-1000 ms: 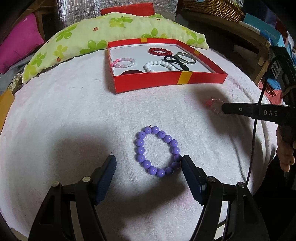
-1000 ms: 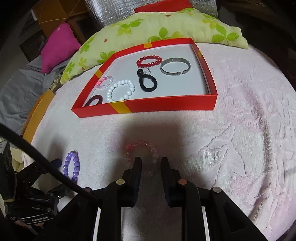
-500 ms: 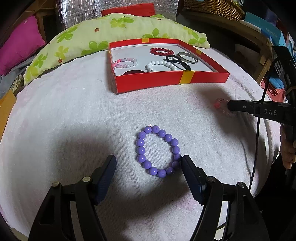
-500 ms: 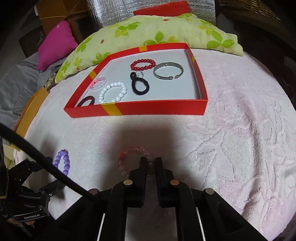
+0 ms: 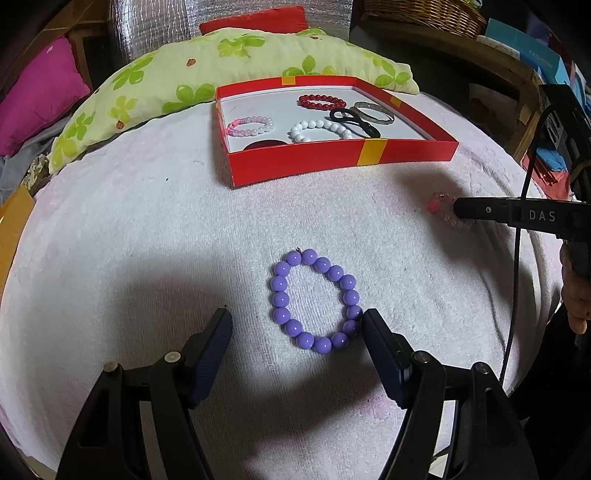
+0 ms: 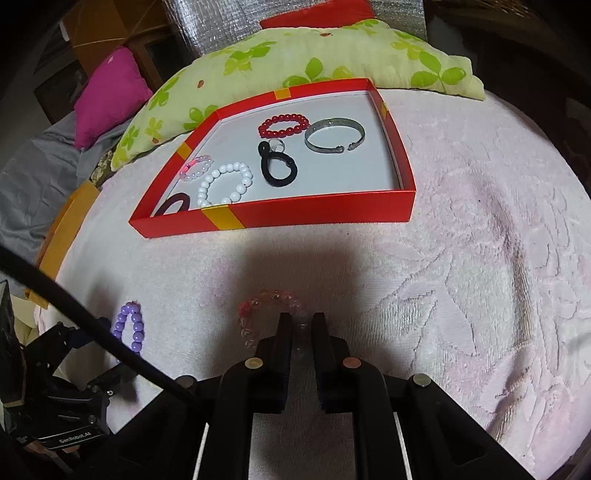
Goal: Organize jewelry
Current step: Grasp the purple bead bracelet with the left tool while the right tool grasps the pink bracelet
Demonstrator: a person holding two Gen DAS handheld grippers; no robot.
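A purple bead bracelet [image 5: 314,301] lies on the white towel, just ahead of my open left gripper [image 5: 297,325]; its right fingertip touches the beads. It also shows in the right wrist view [image 6: 130,325]. My right gripper [image 6: 302,321] is shut on a clear pink bead bracelet [image 6: 258,308], which rests on the towel. The left wrist view shows that bracelet [image 5: 439,205] at the right gripper's tip [image 5: 458,211]. A red box [image 6: 325,218] farther back holds several bracelets and hair ties.
A green floral pillow [image 5: 207,70] lies behind the box [image 5: 332,162]. A magenta cushion [image 6: 110,92] sits at the far left. Shelves and a wicker basket [image 5: 424,14] stand at the back right. A black cable [image 6: 92,332] crosses the right wrist view.
My right gripper closed on the pink bracelet and lifted slightly with it. My left gripper stayed open near the purple bracelet.
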